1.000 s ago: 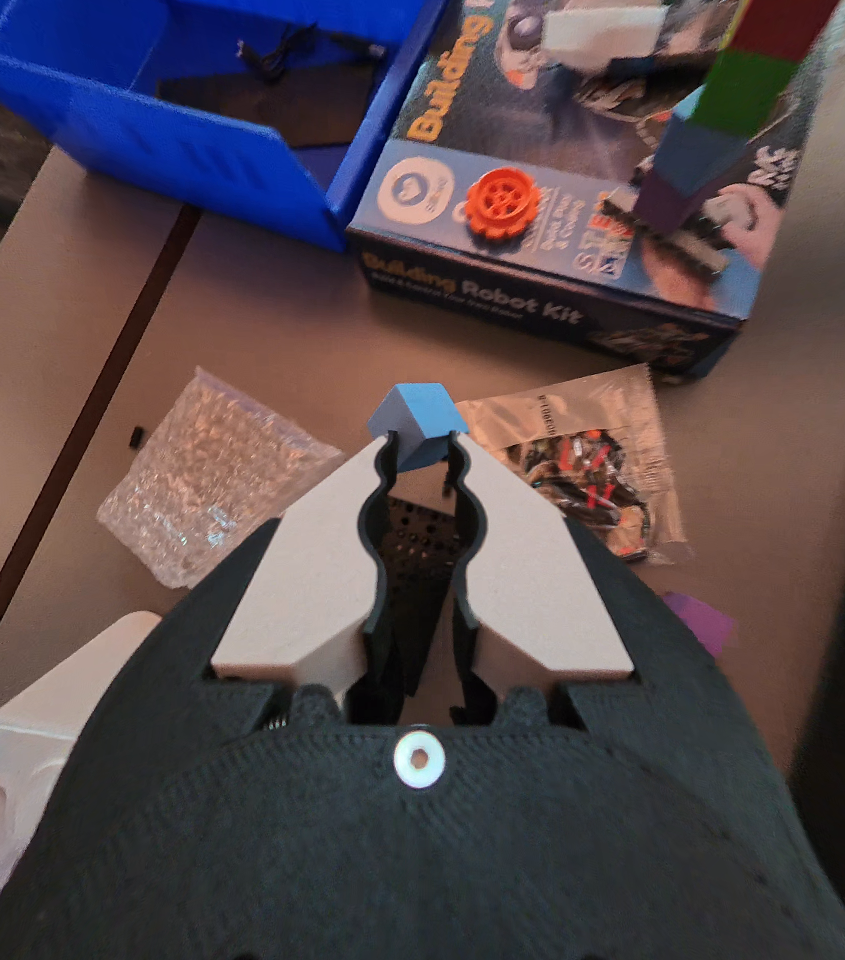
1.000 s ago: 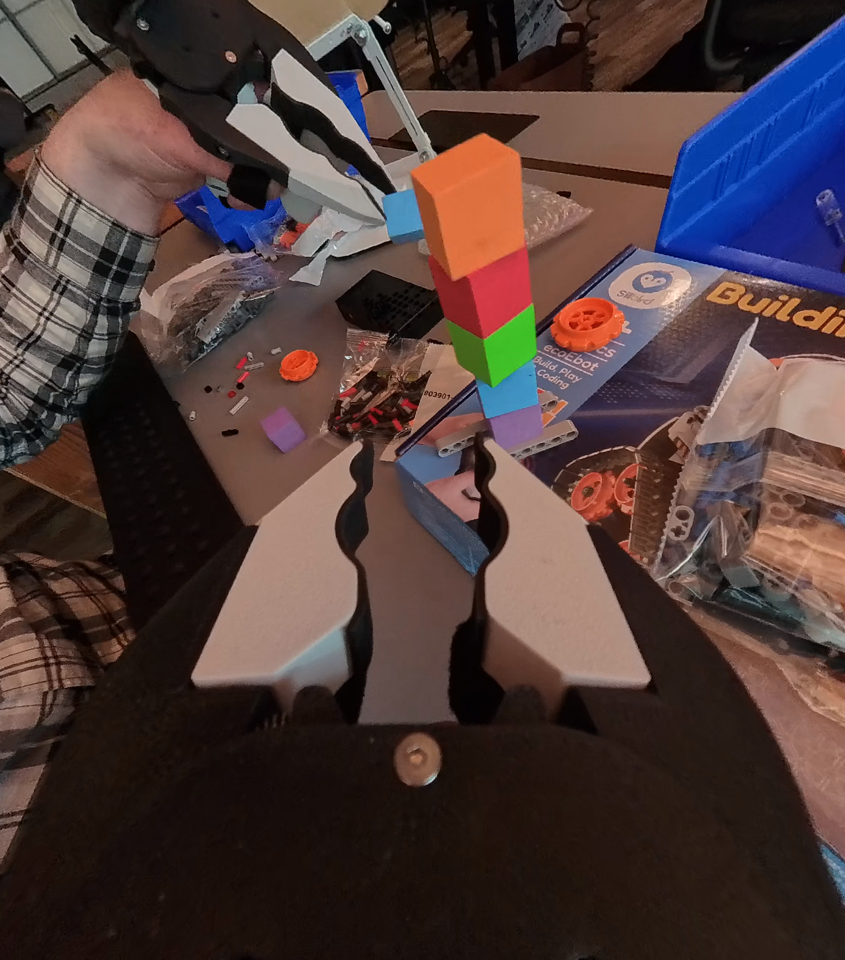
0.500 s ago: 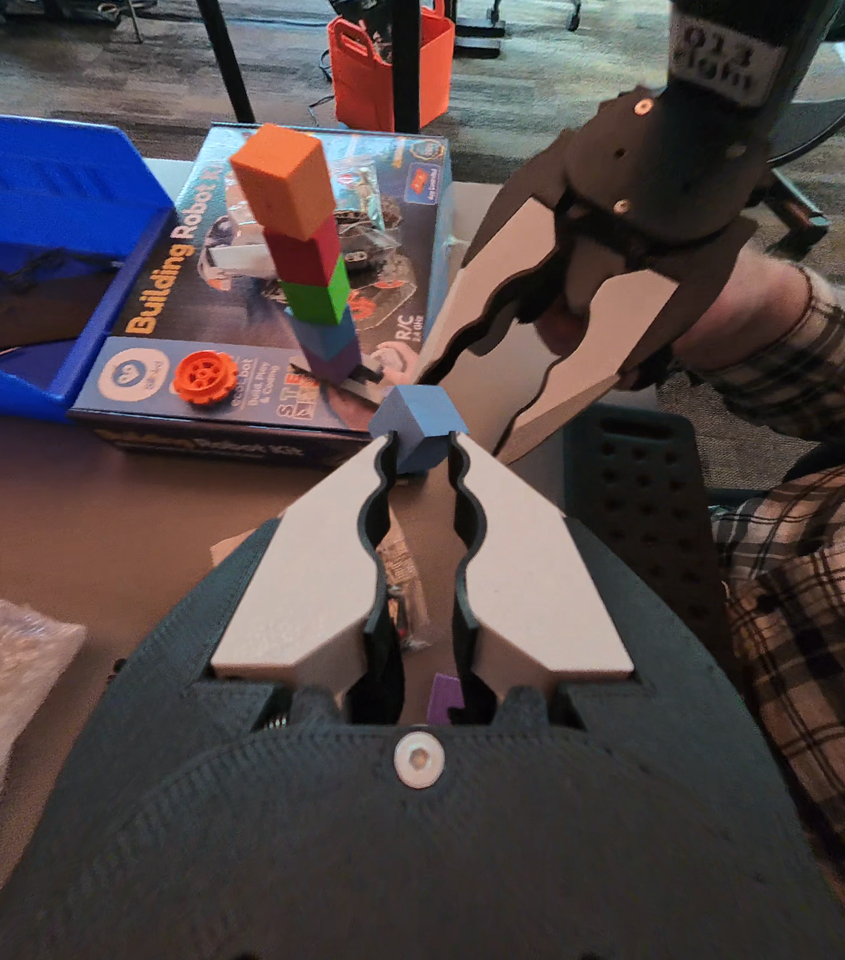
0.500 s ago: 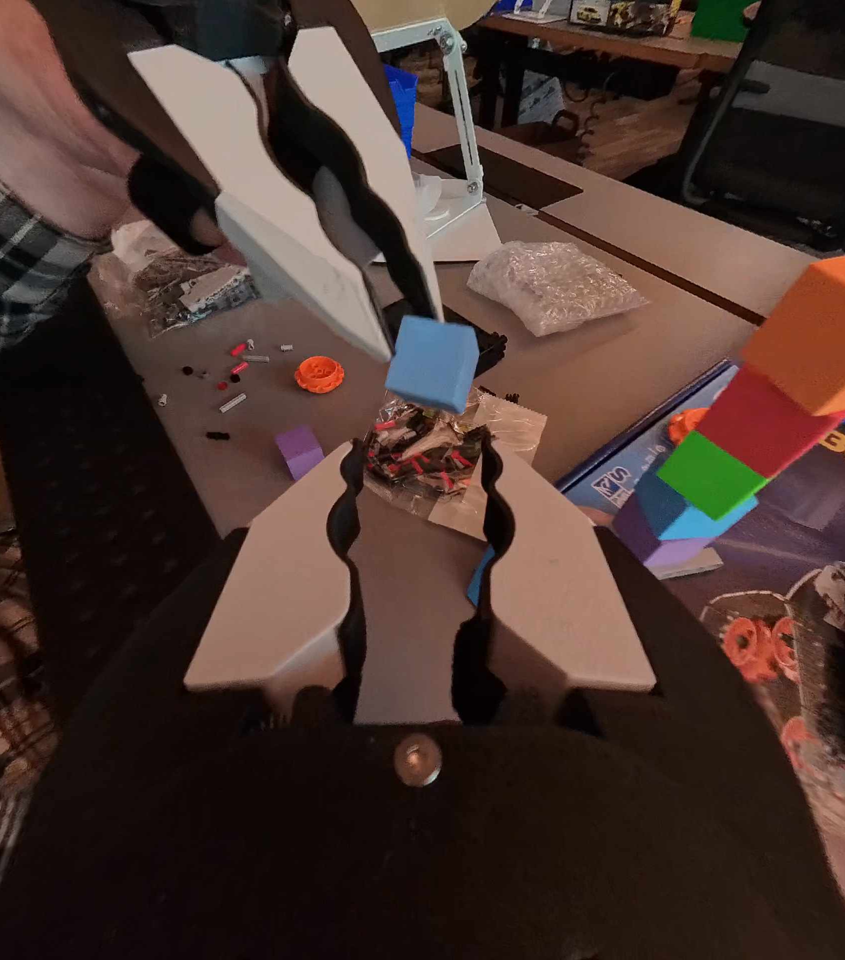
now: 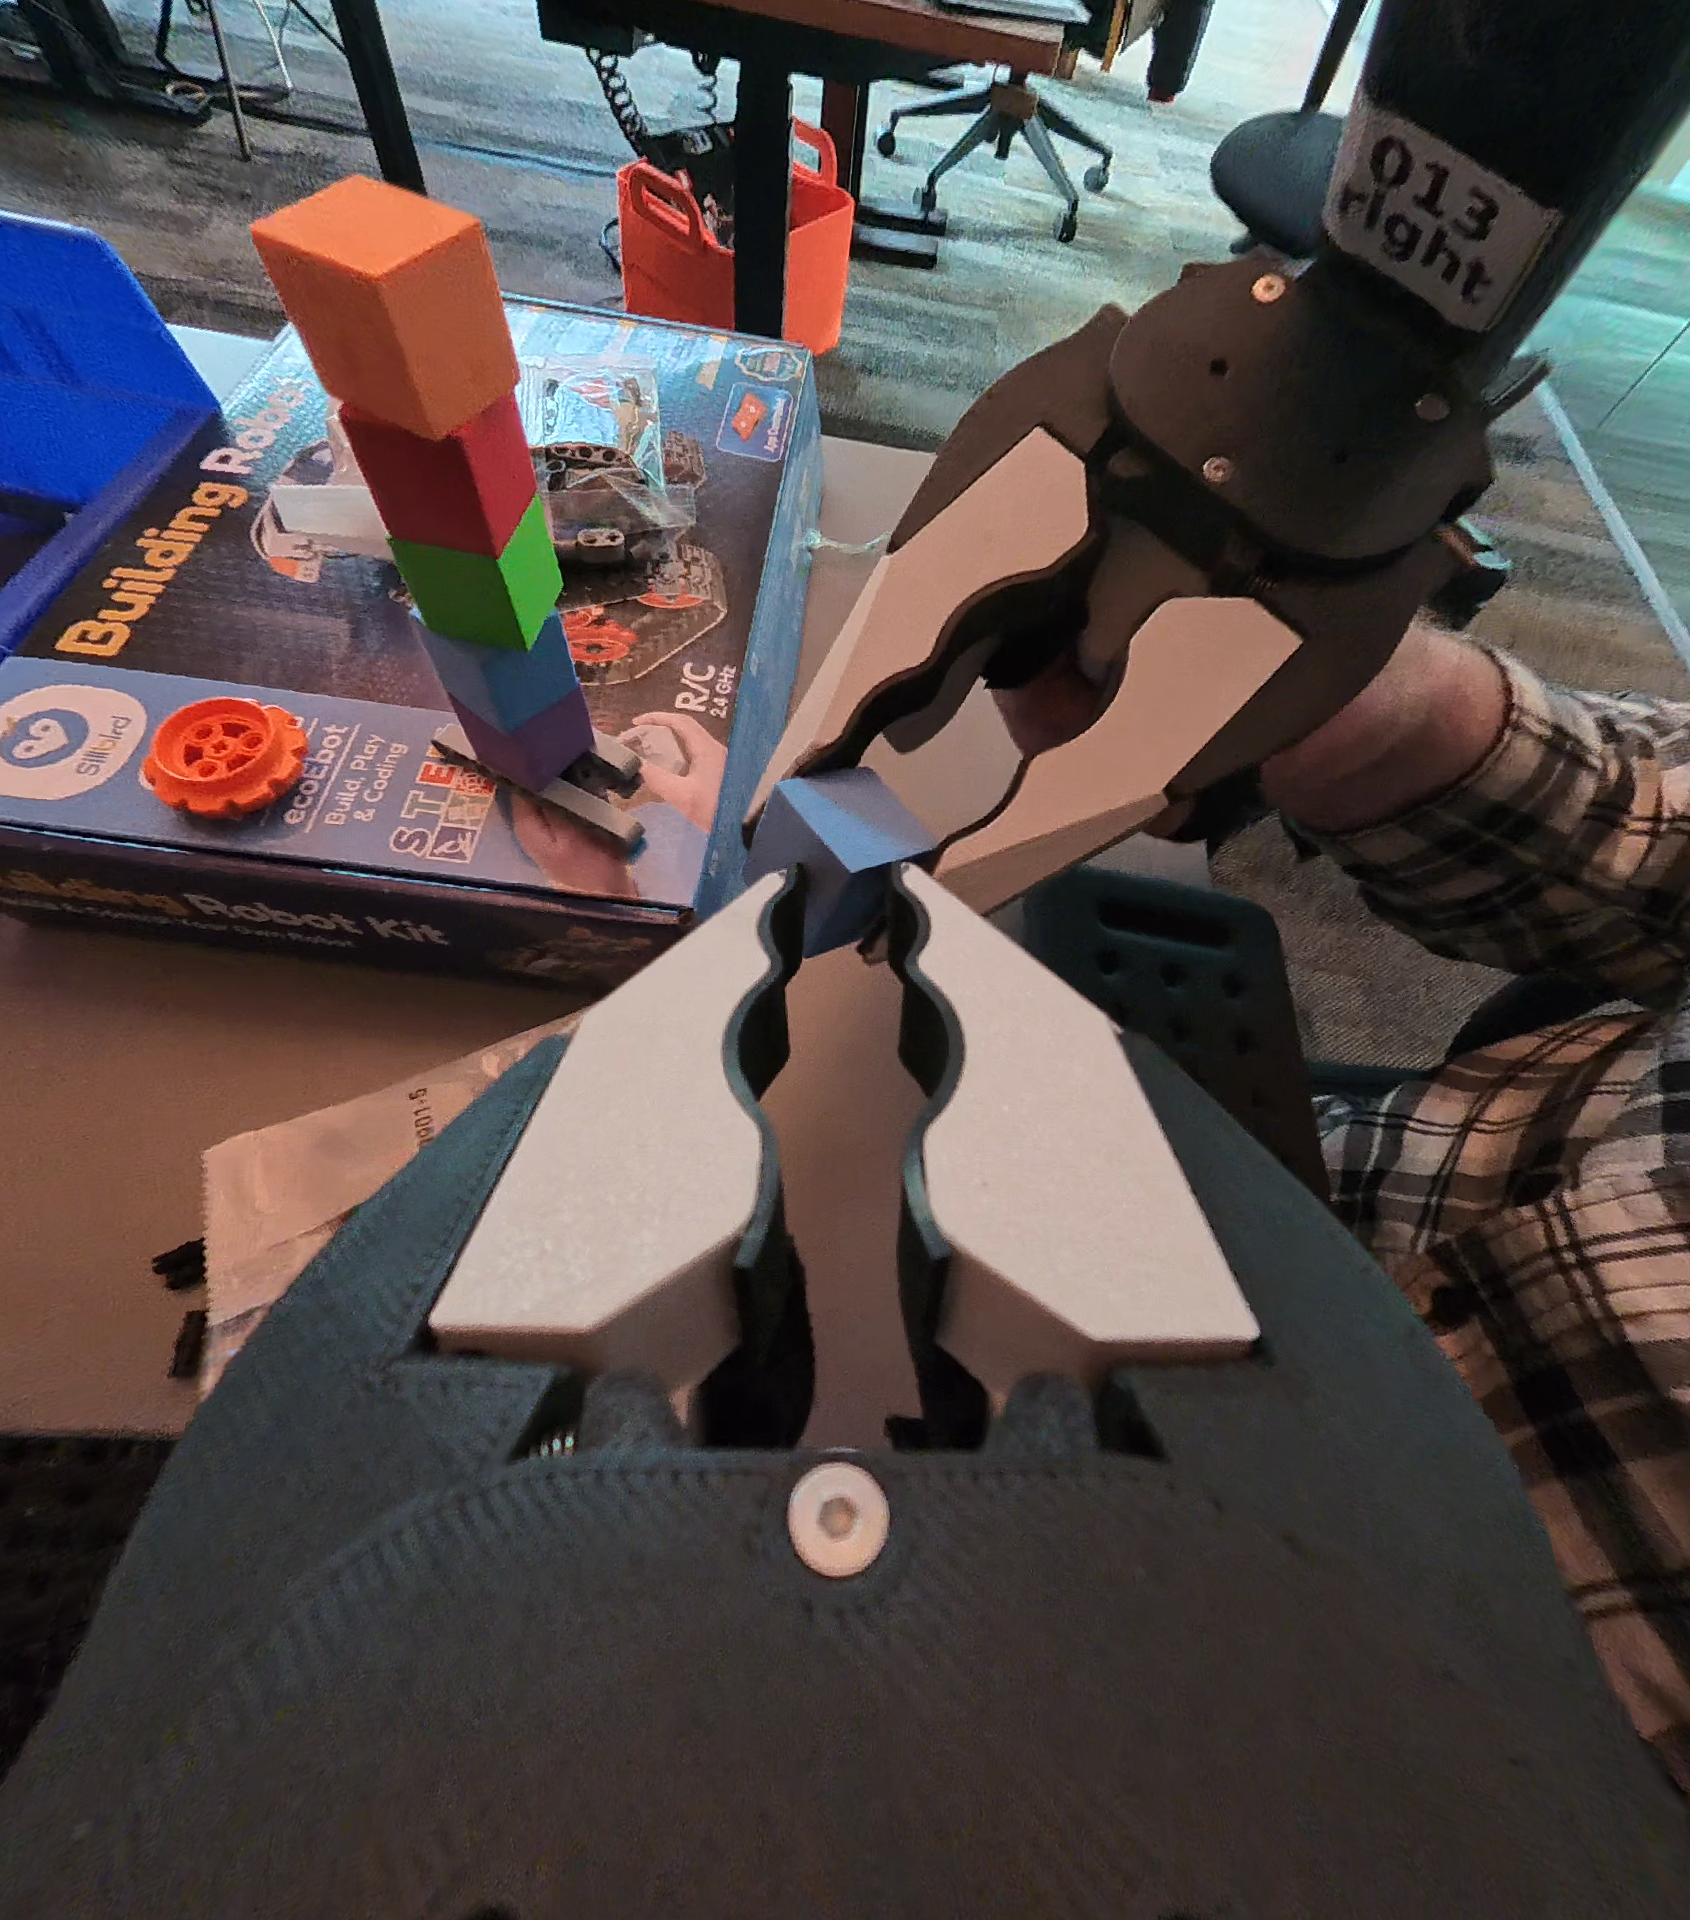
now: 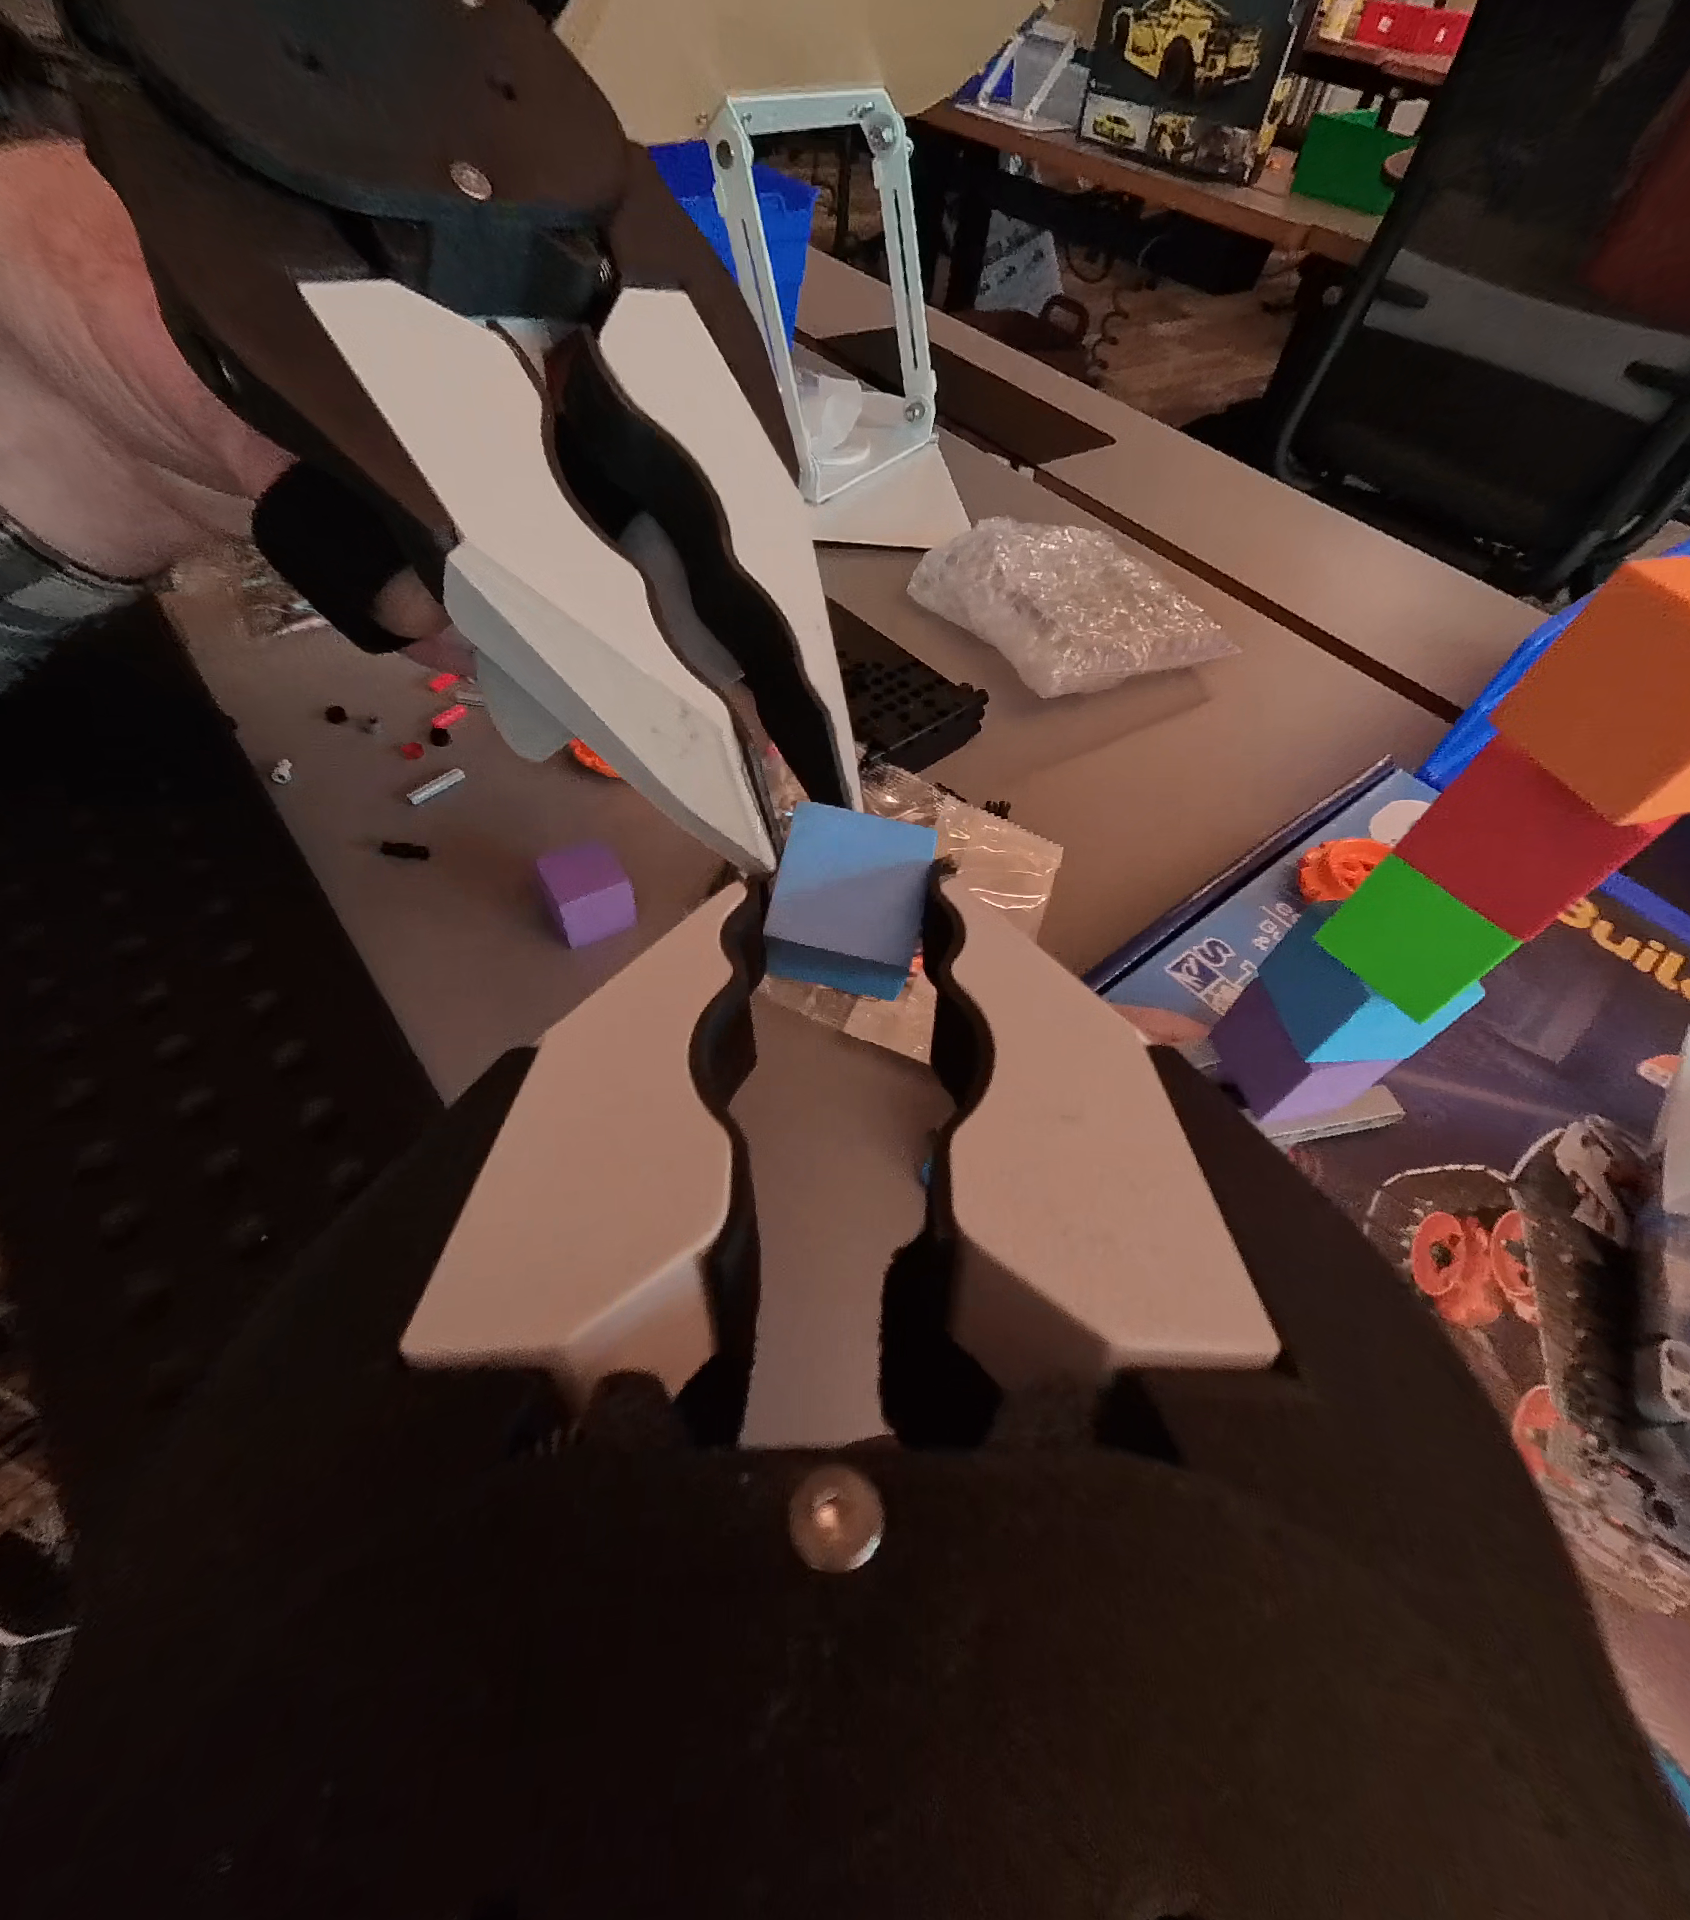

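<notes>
My left gripper has its tips clamped on a small blue cube, which sits right at the very ends of its fingers, up off the table. My right gripper meets it head-on from the opposite side: in the right wrist view the same cube sits between its fingertips too, and both pads look to be against the cube's sides, though I cannot tell how firmly they bear on it. In the left wrist view its jaws look only partly parted around the cube.

Ahead and to the left of my left gripper stands a leaning tower of cubes, orange on top, then red, green, blue and purple, set on a printed kit box with an orange wheel lying beside it. Below and left of my right gripper a loose purple cube lies on the table, with a bubble-wrap bag farther off.
</notes>
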{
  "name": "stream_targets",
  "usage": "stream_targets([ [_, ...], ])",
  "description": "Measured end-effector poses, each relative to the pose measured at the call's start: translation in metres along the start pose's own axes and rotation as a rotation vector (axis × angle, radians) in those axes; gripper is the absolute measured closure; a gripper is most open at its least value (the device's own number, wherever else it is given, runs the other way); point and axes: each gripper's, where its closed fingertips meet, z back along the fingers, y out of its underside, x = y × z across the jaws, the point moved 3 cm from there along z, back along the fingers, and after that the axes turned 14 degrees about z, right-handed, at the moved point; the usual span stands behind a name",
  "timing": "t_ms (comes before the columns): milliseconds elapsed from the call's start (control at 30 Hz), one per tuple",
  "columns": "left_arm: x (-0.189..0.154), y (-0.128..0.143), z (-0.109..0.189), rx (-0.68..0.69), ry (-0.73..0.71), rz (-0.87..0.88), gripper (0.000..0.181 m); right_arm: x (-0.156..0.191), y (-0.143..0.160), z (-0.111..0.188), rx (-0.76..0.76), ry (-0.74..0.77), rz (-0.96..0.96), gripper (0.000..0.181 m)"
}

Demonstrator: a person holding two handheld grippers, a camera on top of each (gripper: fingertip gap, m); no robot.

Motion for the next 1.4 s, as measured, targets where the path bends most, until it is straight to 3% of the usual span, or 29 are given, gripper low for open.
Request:
stream_targets([
  [267, 0.001, -0.005, 0.034, -0.093, -0.083, -0.068, 0.154, -0.014, -0.014, 0.020, -0.021, -0.033, -0.002, 0.153],
  [467, 0.034, 0.047, 0.050, 0.113, -0.254, -0.152, 0.135, -0.066, -0.048, 0.047, -0.041, -0.024, -0.024, 0.153],
  [733, 0.054, 0.107, 0.040, 0.361, -0.311, -0.247, 0.138, -0.121, -0.060, 0.042, 0.089, -0.095, -0.095, 0.153],
  [1400, 0.065, 0.118, 0.043, 0.405, -0.327, -0.231, 0.136, -0.137, -0.043, 0.019, 0.424, -0.239, -0.039, 0.153],
])
